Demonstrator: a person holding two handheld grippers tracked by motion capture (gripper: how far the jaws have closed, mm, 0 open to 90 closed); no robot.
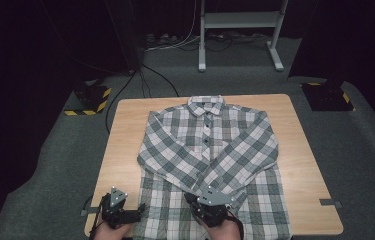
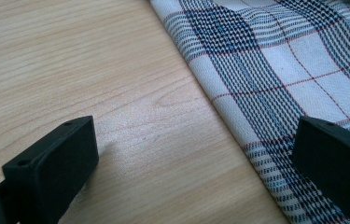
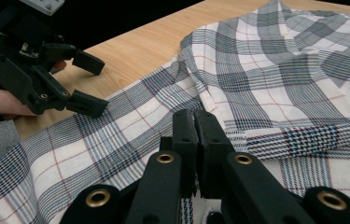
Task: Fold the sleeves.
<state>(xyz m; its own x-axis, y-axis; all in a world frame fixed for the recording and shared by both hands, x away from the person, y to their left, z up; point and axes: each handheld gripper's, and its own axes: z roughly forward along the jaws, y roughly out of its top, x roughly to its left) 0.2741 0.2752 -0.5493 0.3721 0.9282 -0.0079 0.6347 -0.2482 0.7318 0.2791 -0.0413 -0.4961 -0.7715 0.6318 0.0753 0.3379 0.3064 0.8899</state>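
Two grippers work at the near edge of the desk (image 1: 125, 130), where we are folding a plaid shirt (image 1: 210, 150) that lies face up, buttoned, both sleeves already crossed over the chest. Our left gripper (image 1: 137, 209) sits at the shirt's left hem corner with its jaws spread. Our right gripper (image 1: 195, 200) hovers over the lower front with its jaws pressed together on nothing. We judge the hem fold comes next: the left jaws must close on the edge, and the right must open and take the hem before both lift it toward the collar (image 1: 206, 104). Along the left jaws we see them straddling the cloth's edge on bare wood. From above, that detail is lost, but we see the whole layout.
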